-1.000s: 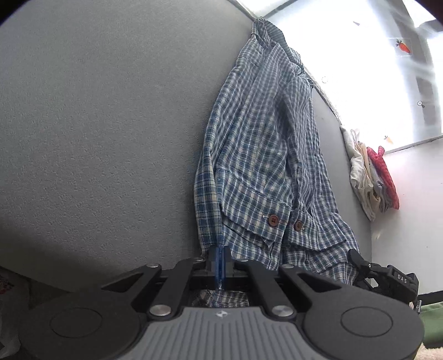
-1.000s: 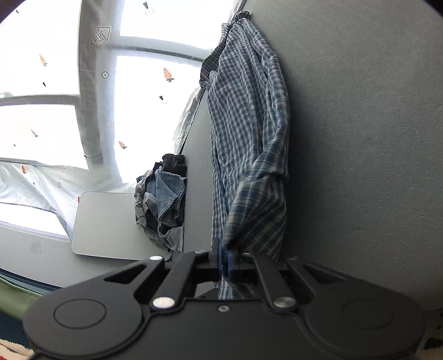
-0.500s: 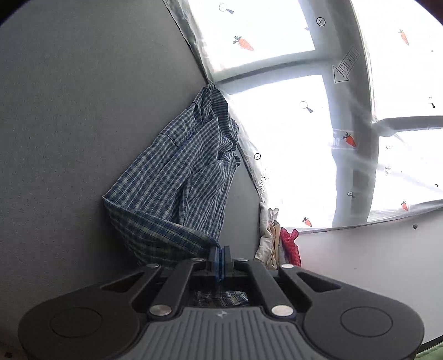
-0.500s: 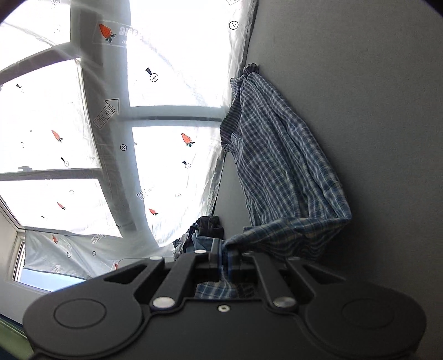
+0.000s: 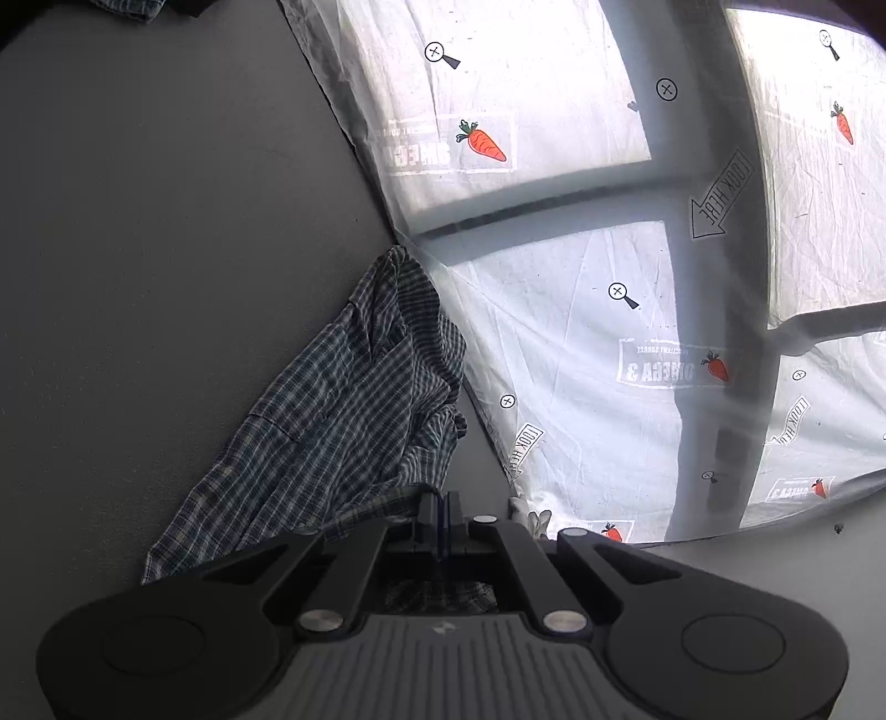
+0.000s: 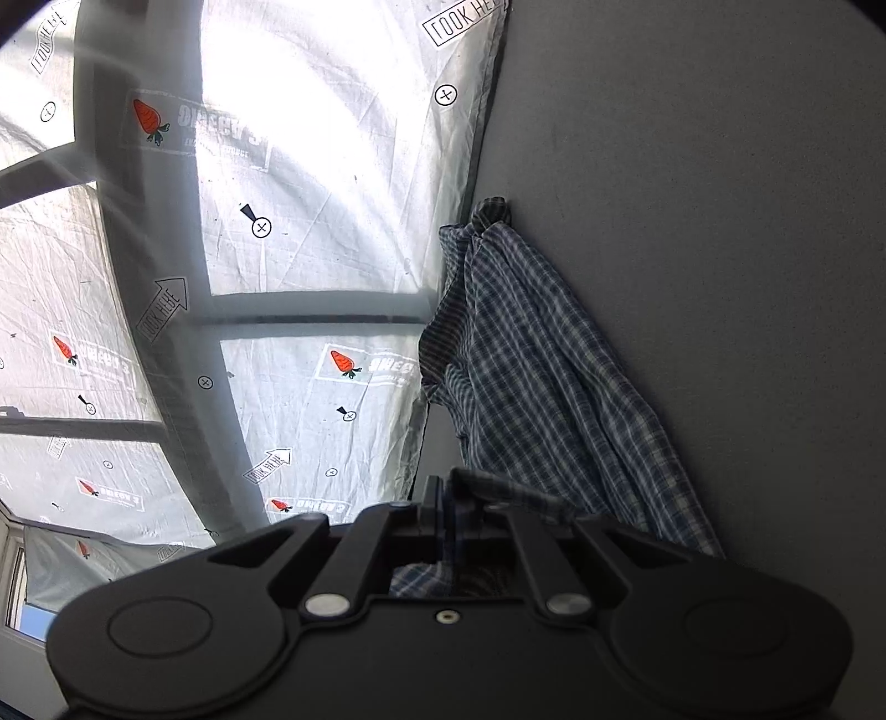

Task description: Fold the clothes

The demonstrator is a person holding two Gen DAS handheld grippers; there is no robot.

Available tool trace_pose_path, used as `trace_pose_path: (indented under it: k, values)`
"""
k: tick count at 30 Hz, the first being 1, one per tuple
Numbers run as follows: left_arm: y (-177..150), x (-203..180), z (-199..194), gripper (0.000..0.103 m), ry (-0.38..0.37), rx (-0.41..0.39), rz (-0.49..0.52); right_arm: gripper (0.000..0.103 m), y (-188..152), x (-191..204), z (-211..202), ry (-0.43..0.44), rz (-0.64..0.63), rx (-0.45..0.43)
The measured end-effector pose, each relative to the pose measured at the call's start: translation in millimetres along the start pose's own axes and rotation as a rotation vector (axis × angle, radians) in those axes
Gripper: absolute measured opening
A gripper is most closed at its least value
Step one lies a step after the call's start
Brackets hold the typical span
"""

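Note:
A blue and white checked shirt point(image 5: 343, 421) lies on the grey table point(image 5: 138, 249), reaching to the far edge by the window. My left gripper point(image 5: 442, 518) is shut on the shirt's near hem. In the right wrist view the same shirt point(image 6: 531, 387) stretches away along the grey table point(image 6: 720, 221). My right gripper point(image 6: 447, 512) is shut on the near hem, and a fold of cloth drapes over its right finger. Both near ends are lifted toward the far end. The cloth under the grippers is hidden.
A window covered with white film printed with carrots and arrows point(image 5: 609, 277) stands just behind the table's far edge point(image 6: 310, 277). A bit of pale cloth point(image 5: 531, 518) peeks out beside the left gripper. Dark cloth point(image 5: 166, 8) shows at the top left corner.
Both grippers have carried the shirt's near hem forward toward the window. The shirt looks shorter and doubled over. The side piles of clothes have dropped out of view.

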State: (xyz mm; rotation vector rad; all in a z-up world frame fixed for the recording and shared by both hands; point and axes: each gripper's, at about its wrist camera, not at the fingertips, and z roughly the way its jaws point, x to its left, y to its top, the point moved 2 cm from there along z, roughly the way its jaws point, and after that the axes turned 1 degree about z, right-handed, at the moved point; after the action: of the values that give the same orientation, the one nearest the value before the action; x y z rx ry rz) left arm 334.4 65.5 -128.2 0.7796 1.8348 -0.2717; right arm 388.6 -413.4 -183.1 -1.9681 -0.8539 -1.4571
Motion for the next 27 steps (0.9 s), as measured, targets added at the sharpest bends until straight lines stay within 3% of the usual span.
trace_pose_path:
  k: [8,11,12,15,19,21,23,25,27]
  values:
    - [47.6,43.3,88.8,0.001,0.192,0.052,-0.037,0.009,40.9,-52.7,46.4,-0.09,0.229,-0.053]
    - [55.1,49.6,105.3,0.001,0.205,0.082,-0.021,0.019,51.0,-56.4,50.9,-0.108,0.236,-0.092]
    - [55.9,49.9,107.4,0.001,0.213,0.088,-0.012,0.027,54.1,-54.3,50.5,-0.112,0.222,-0.104]
    - [57.2,45.8,105.7,0.004,0.22,0.082,0.011,0.036,59.6,-42.9,46.2,-0.144,0.155,-0.122]
    - [59.6,30.3,86.7,0.027,0.212,0.004,0.057,0.038,59.5,-21.9,40.9,-0.185,0.032,-0.134]
    - [60.3,21.0,73.4,0.029,0.203,-0.047,0.092,0.036,53.7,-8.4,38.7,-0.185,-0.048,-0.135]
    - [57.5,11.0,67.0,0.029,0.198,-0.04,0.157,0.03,43.2,1.1,42.7,-0.17,-0.121,-0.103]
    - [46.2,3.4,73.8,0.029,0.252,0.01,0.244,0.027,32.0,6.9,49.2,-0.167,-0.18,-0.056]
    - [32.8,-0.8,84.6,0.029,0.328,0.073,0.331,0.027,21.2,3.8,60.6,-0.222,-0.22,-0.005]
